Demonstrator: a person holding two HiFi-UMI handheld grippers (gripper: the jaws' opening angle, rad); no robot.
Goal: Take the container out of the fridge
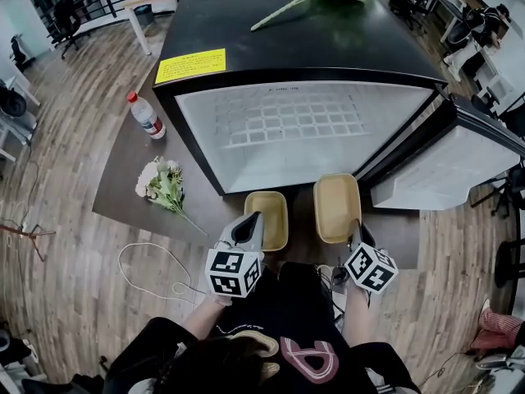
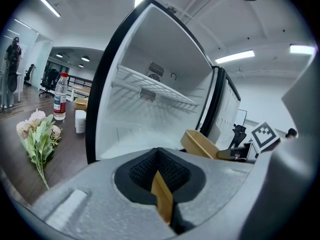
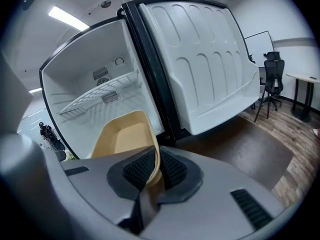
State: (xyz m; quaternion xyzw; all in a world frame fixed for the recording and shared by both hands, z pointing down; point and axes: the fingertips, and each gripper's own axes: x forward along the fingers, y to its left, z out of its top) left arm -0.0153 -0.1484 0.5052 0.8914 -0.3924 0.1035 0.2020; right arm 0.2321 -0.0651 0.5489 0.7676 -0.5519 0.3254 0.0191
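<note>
Lower centre, just in front of the open fridge (image 1: pixel 328 48), the left gripper (image 2: pixel 159 173) clamps the left container (image 1: pixel 268 218) by its rim and the right gripper (image 3: pixel 150 173) clamps the right container (image 1: pixel 337 208), so removal seems nearly done, and next they need carrying clear, level.

A water bottle (image 1: pixel 146 115) stands upright near a flower bouquet (image 1: pixel 162 185) lying flat — both on the dark mat (image 1: pixel 115 175).

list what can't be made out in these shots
- Yellow label on the fridge: print too small, head view.
- Left container: in the left gripper view only its rim shows, clamped in the left gripper; the gripper's body hides the rest.
- Right container: near end hidden by the right gripper, right gripper view.
</note>
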